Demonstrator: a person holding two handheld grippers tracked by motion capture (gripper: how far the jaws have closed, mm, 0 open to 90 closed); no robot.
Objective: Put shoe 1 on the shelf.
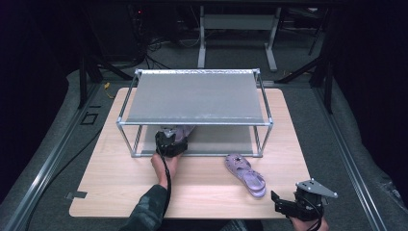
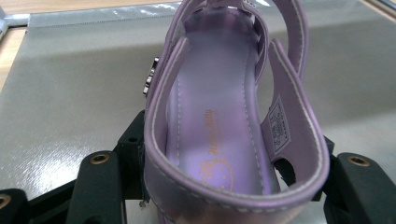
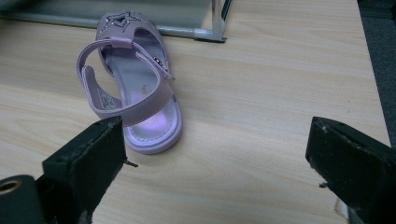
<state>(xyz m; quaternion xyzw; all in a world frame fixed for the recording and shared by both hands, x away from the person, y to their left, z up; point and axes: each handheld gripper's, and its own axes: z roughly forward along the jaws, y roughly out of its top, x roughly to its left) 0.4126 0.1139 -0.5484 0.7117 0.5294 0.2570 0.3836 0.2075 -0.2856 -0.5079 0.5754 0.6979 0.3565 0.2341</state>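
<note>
My left gripper (image 1: pixel 169 142) is clamped on the heel end of a lilac sandal (image 2: pixel 224 126), its jaws pressing the heel strap from both sides, and I hold it at the front edge of the rack's lower shelf (image 2: pixel 70 84), toe pointing in under the upper shelf (image 1: pixel 195 98). The metal frame (image 1: pixel 126 139) of the rack stands around it, a front post to either side of my hand (image 1: pixel 163 166), and the upper shelf hides the shoe's front part from the high view.

My right gripper (image 1: pixel 288 204) hovers at the near right corner of the bench (image 1: pixel 110 178), jaws spread wide with nothing between them. The second sandal (image 3: pixel 133 88) lies flat on the wood ahead of it, heel toward me, toe near the rack's front right post (image 3: pixel 215 21).
</note>
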